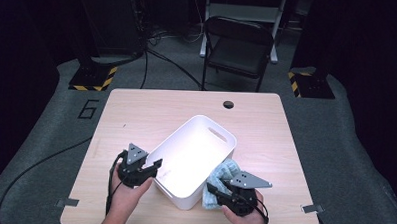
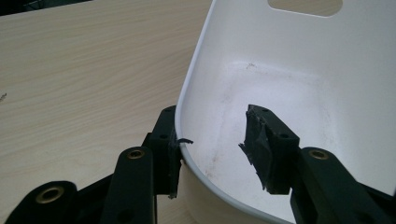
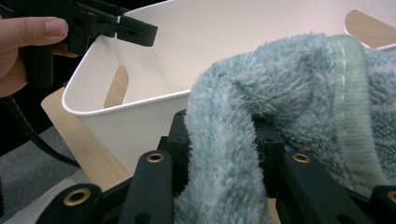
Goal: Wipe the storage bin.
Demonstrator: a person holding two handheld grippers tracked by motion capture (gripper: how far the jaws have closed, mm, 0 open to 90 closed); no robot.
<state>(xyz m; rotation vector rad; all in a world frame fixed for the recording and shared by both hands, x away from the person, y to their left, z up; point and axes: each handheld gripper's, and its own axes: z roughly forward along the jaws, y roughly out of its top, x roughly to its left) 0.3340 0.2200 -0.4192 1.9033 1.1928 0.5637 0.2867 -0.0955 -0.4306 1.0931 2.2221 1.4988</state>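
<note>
A white plastic bin sits at an angle in the middle of the wooden table. My left gripper straddles its near-left rim. In the left gripper view one jaw rests against the outside of the bin's wall. The other hangs inside, apart from it, so the gripper is open. A light blue fluffy towel hangs by the bin's near-right side. My right gripper is shut on a fold of the towel, level with the bin's rim. The bin is empty inside.
A small round hole sits near the table's far edge. A black folding chair stands on the floor beyond the table. In the right gripper view the other hand holds the left gripper at the bin's far corner.
</note>
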